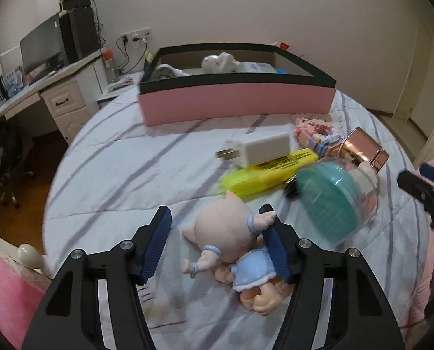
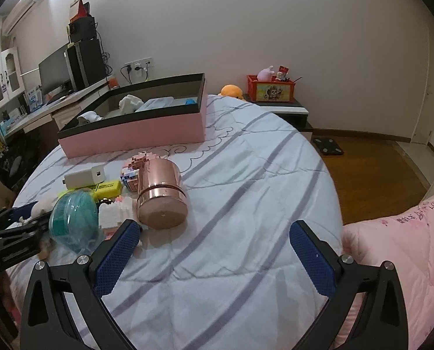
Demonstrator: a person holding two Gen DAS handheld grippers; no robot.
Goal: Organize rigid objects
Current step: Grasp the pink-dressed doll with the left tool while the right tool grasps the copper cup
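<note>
A pig doll in a blue dress (image 1: 231, 245) lies on the striped bed sheet between the fingers of my left gripper (image 1: 217, 224), which is open around it; the right finger touches its raised arm. Beyond it lie a yellow highlighter (image 1: 272, 172), a white charger (image 1: 260, 148), a clear jar with a teal lid (image 1: 330, 201), a rose-gold cup (image 2: 161, 195) and a pink block figure (image 1: 319, 134). The pink box with a black rim (image 1: 234, 102) stands at the back holding several items. My right gripper (image 2: 217, 245) is open and empty over bare sheet right of the cup.
A desk with monitor and computer (image 1: 56, 52) stands at the left. A pink quilt (image 2: 397, 248) lies at the right edge of the bed. A nightstand with a red box (image 2: 272, 90) is beyond the bed. Wooden floor shows on the right (image 2: 371, 175).
</note>
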